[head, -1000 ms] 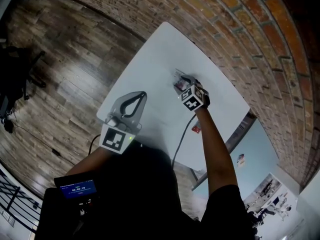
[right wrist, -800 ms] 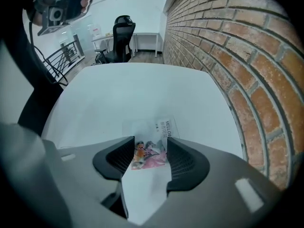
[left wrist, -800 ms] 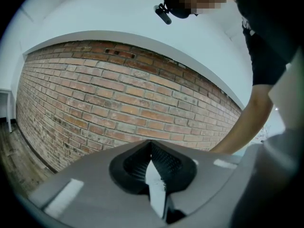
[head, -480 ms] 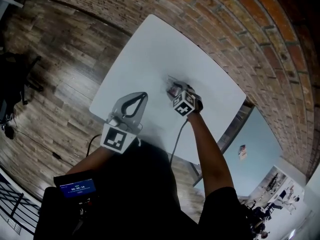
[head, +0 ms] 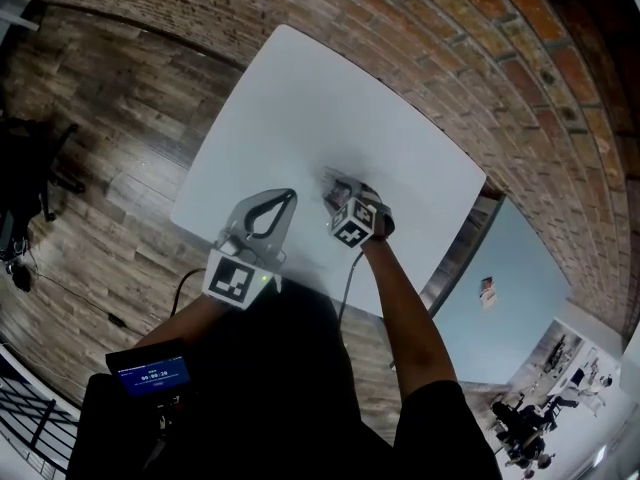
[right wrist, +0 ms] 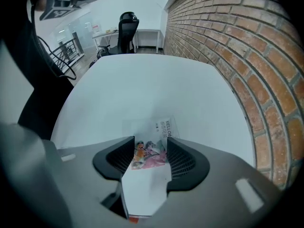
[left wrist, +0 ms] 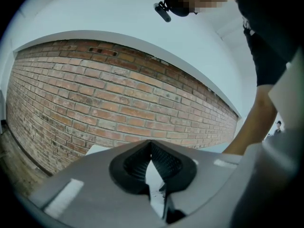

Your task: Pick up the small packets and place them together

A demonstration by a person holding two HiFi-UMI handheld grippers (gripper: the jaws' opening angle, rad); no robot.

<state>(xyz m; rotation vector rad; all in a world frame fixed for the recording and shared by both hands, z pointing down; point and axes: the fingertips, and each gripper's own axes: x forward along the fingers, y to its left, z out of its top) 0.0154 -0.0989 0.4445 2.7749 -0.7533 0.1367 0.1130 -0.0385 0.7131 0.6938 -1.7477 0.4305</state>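
Note:
A small packet [right wrist: 164, 127] with a colourful print and a clear end sits between the jaws of my right gripper [right wrist: 150, 145], which is shut on its two side edges just above the white table [right wrist: 142, 80]. From the head view the right gripper [head: 338, 194] is over the middle of the table [head: 290, 98], and the packet [head: 334, 181] sticks out ahead of it. My left gripper [head: 288, 194] hovers at the table's near edge with its jaws shut and nothing in them. In the left gripper view the left gripper [left wrist: 151, 145] points at a brick wall.
The table stands on brick paving [head: 520, 58] beside a wood floor [head: 90, 138]. A black office chair [right wrist: 127, 25] and a white desk [right wrist: 142, 32] stand beyond the table's far end. A cable [head: 350, 278] trails from the right gripper.
The right gripper has drawn back across the table toward me with the packet between its jaws. The left gripper has stayed put.

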